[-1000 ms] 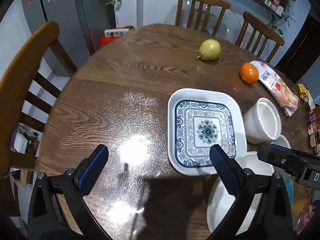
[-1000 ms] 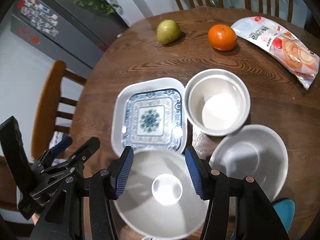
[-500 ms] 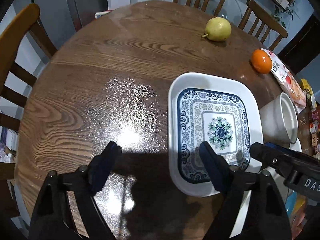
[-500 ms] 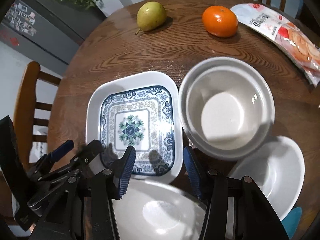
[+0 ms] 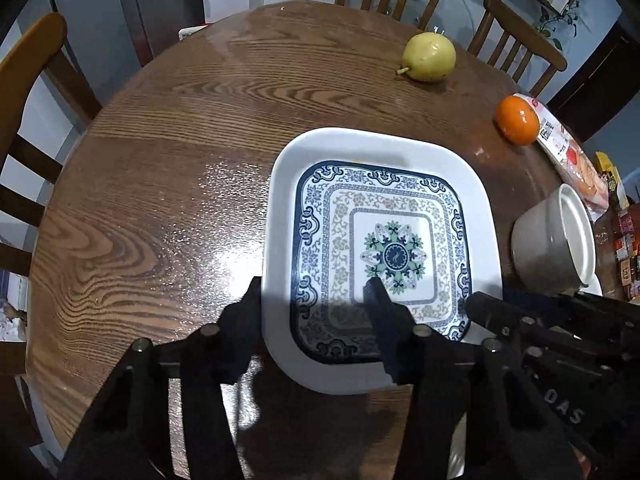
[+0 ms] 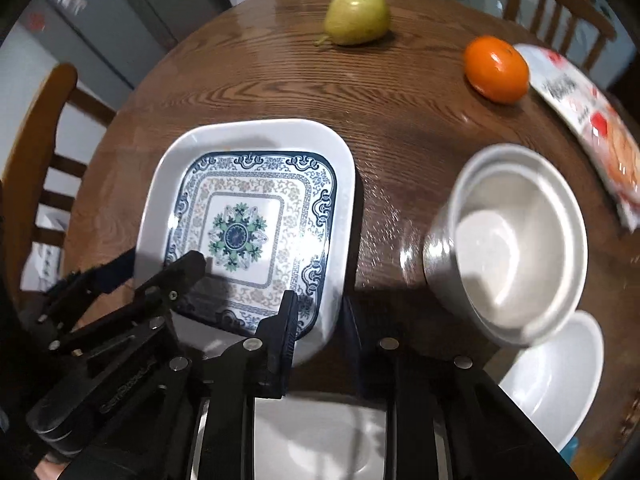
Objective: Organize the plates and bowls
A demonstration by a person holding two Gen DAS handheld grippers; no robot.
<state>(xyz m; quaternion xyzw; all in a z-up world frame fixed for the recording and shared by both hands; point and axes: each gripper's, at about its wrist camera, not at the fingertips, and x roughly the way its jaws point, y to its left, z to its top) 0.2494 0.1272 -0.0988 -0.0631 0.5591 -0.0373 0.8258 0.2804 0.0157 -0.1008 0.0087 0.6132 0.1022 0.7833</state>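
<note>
A square white plate (image 5: 384, 148) (image 6: 248, 132) with a blue pattern lies flat on the round wooden table (image 5: 160, 168). My left gripper (image 5: 314, 284) straddles the plate's near left edge, one finger outside it and one over the pattern. Its jaws are closing, with a gap still showing. My right gripper (image 6: 318, 298) has the plate's near right rim between its fingers. Those jaws are closing and the pads look tight against the rim. A deep white bowl (image 6: 516, 248) (image 5: 556, 240) stands to the right of the plate, with a shallow white bowl (image 6: 560, 376) nearer than it.
A round white dish (image 6: 320, 440) lies under my right gripper at the near edge. A pear (image 5: 430, 58), an orange (image 5: 518, 120) and a snack packet (image 6: 592, 128) sit at the far right. Wooden chairs (image 5: 24, 80) ring the table. Bare wood (image 5: 140, 220) lies left of the plate.
Both grippers came down onto the square plate. The left jaws narrowed from wide open. The right gripper left the round white dish, reached the plate's near right rim and narrowed.
</note>
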